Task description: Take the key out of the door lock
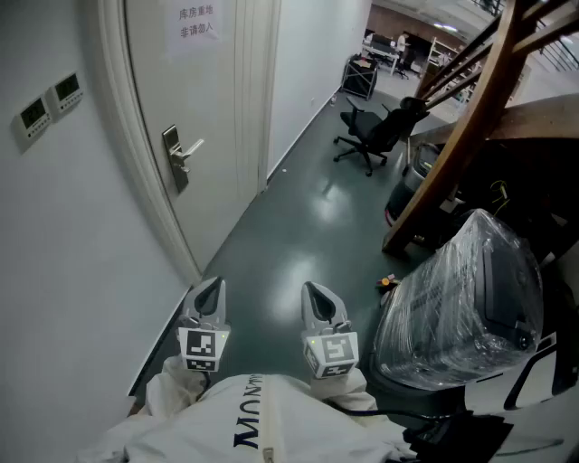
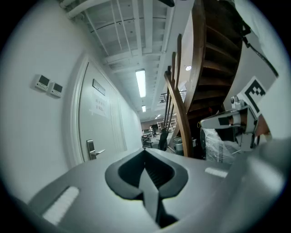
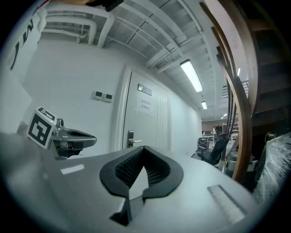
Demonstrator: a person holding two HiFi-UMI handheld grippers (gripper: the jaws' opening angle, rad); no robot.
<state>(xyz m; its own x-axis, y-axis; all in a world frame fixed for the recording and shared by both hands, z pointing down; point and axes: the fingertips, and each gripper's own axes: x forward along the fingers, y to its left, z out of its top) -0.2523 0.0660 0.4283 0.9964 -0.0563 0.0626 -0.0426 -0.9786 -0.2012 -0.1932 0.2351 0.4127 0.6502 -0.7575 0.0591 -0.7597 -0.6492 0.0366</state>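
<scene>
The pale door (image 1: 194, 81) stands to the left, with a metal lock plate and lever handle (image 1: 178, 155) on it. No key can be made out at this distance. Both grippers hang low in front of the person's body, well short of the door. My left gripper (image 1: 210, 291) has its jaws together and holds nothing. My right gripper (image 1: 317, 295) beside it is also shut and empty. The left gripper view looks past its shut tips (image 2: 145, 153) to the lever handle (image 2: 93, 151). In the right gripper view the shut tips (image 3: 144, 150) point toward the handle (image 3: 132, 140).
Two wall control panels (image 1: 50, 101) sit left of the door frame and a paper notice (image 1: 196, 23) is on the door. A plastic-wrapped bundle (image 1: 461, 303) and a slanted wooden stair beam (image 1: 452, 136) crowd the right. A black office chair (image 1: 371, 134) stands down the corridor.
</scene>
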